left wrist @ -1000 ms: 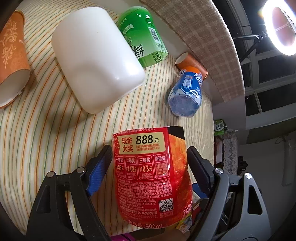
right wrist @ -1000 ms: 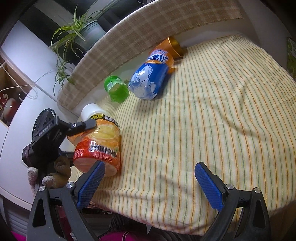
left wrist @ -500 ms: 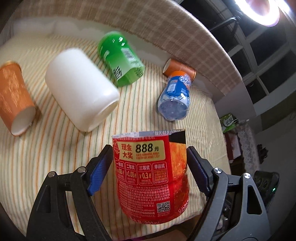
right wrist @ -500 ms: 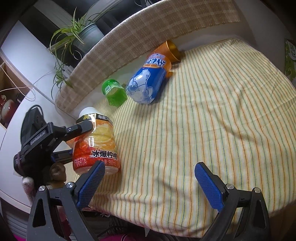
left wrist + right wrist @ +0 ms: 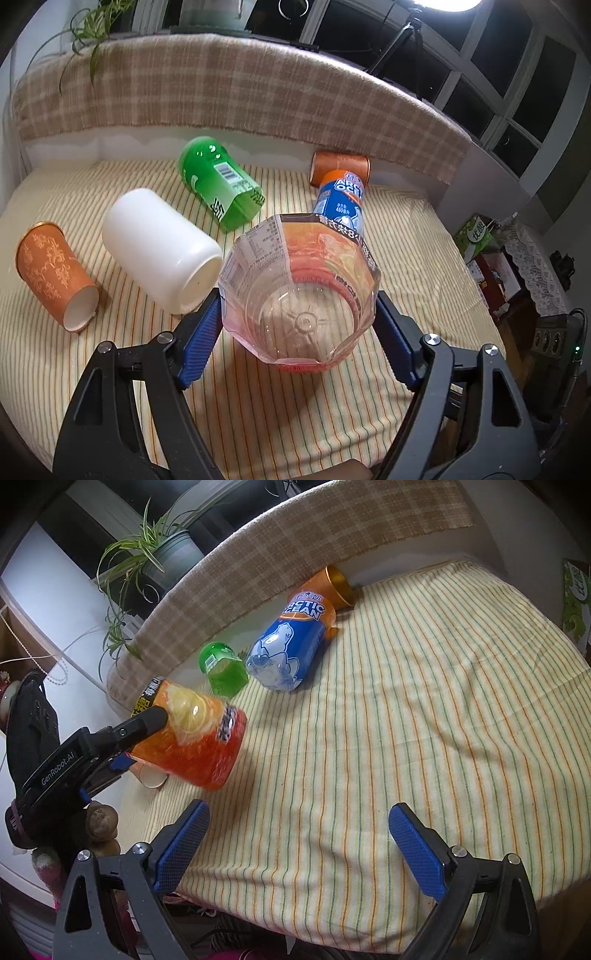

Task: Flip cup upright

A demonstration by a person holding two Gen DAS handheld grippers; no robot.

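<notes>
My left gripper (image 5: 297, 328) is shut on a red-orange labelled cut-bottle cup (image 5: 299, 291). The cup is tilted, and I look into its clear inside and base. The right wrist view shows the same cup (image 5: 188, 742) held above the table's left edge, leaning. My right gripper (image 5: 295, 845) is open and empty over the striped tablecloth (image 5: 424, 709) near the front edge.
On the cloth lie a white cup (image 5: 159, 251), an orange paper cup (image 5: 55, 273), a green cut-bottle cup (image 5: 218, 184), a blue cut-bottle cup (image 5: 341, 201) and a copper cup (image 5: 340, 166). A checked ledge (image 5: 221, 92) runs behind. A potted plant (image 5: 162, 557) stands beyond.
My left gripper has rotated with the red-orange cup, so its label side gave way to a view into its inside. The right gripper has hardly moved.
</notes>
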